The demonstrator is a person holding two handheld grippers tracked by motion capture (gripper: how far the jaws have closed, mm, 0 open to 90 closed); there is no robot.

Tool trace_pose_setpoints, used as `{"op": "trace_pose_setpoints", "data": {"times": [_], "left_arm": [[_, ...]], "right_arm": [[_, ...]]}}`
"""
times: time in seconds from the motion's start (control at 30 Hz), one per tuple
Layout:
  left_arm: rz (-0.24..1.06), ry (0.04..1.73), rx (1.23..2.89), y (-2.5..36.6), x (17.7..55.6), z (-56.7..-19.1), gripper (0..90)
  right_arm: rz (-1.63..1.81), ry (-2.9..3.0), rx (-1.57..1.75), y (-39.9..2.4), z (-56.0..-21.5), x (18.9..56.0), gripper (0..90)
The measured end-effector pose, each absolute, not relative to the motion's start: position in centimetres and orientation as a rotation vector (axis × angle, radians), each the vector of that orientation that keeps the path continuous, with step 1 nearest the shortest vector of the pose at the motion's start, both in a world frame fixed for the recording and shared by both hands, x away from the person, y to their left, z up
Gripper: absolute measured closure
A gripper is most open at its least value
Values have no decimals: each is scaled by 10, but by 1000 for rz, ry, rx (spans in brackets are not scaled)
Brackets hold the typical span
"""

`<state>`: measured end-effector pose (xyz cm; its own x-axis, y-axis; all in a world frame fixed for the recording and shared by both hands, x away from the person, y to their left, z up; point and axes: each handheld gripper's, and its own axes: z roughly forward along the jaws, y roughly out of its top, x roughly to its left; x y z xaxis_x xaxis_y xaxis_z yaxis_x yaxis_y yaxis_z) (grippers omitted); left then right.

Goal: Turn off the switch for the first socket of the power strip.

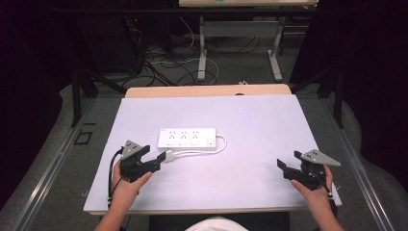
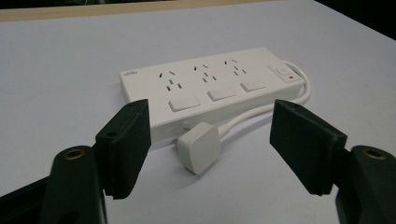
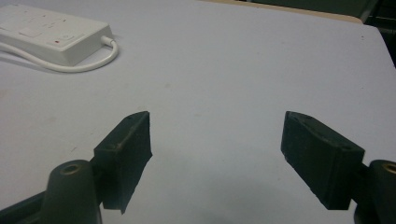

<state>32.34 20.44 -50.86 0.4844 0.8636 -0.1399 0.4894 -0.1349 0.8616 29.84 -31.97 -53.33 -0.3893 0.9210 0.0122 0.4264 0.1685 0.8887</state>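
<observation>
A white power strip (image 1: 186, 138) with three sockets lies flat near the middle of the white table top (image 1: 250, 115). Its cord (image 1: 219, 147) loops round the right end and runs back to a white plug (image 1: 168, 155) lying in front of the strip's left half. My left gripper (image 1: 159, 161) is low over the table with its jaws either side of the plug (image 2: 198, 147), with a gap on each side. The left gripper (image 2: 212, 123) is open. My right gripper (image 3: 218, 133) rests open near the table's right front corner, with bare table between its jaws.
The strip (image 3: 46, 32) and its cord loop (image 3: 70, 65) lie far left of the right gripper (image 1: 284, 169). A wooden edge (image 1: 207, 90) borders the table's far side. Beyond it are floor cables and a desk's metal legs (image 1: 202, 53).
</observation>
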Motion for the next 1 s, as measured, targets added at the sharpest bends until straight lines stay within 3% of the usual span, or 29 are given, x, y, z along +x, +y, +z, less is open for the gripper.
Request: {"op": "trace_pose_setpoints", "data": {"times": [0.27, 1.0], "left_arm": [[482, 1164, 1783, 198, 329, -491, 372], [419, 1202, 1728, 177, 354, -455, 403]], "right_arm": [[1187, 1876, 1295, -319, -534, 298, 236], [1179, 1887, 1297, -320, -534, 297, 233]]}}
